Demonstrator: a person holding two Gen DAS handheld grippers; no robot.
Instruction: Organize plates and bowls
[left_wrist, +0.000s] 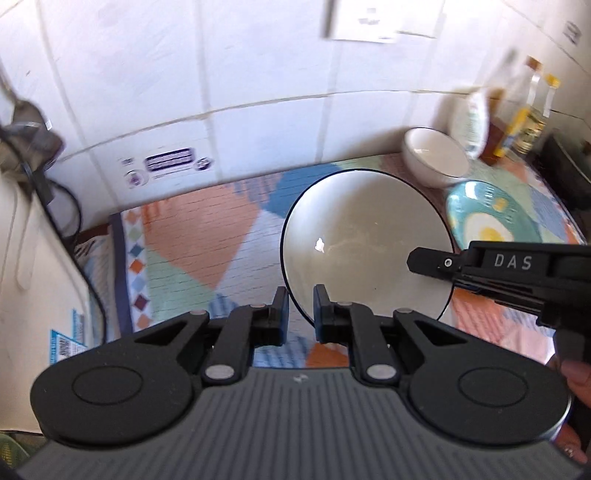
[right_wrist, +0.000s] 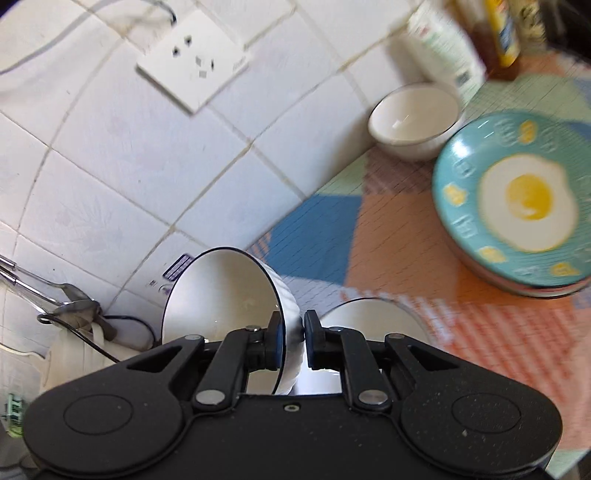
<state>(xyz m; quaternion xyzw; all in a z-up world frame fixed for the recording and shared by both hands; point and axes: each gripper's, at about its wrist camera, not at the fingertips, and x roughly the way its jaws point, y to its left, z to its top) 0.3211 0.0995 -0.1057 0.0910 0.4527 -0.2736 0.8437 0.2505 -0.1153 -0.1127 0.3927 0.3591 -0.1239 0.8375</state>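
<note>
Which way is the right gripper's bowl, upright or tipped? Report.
Tipped: the bowl, pinched at its rim by the right gripper, stands on edge, its mouth facing left toward the wall.

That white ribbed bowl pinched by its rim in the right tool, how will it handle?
The white ribbed bowl looks glazed, so probably slippery and breakable. The right tool grips only its rim while tilted, so it may swing or slip.

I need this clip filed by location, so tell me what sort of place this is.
Most likely a home kitchen counter: a white tiled wall with a wall socket, oil bottles in the corner, and a white bowl and egg-print plate on a patterned mat.
</note>
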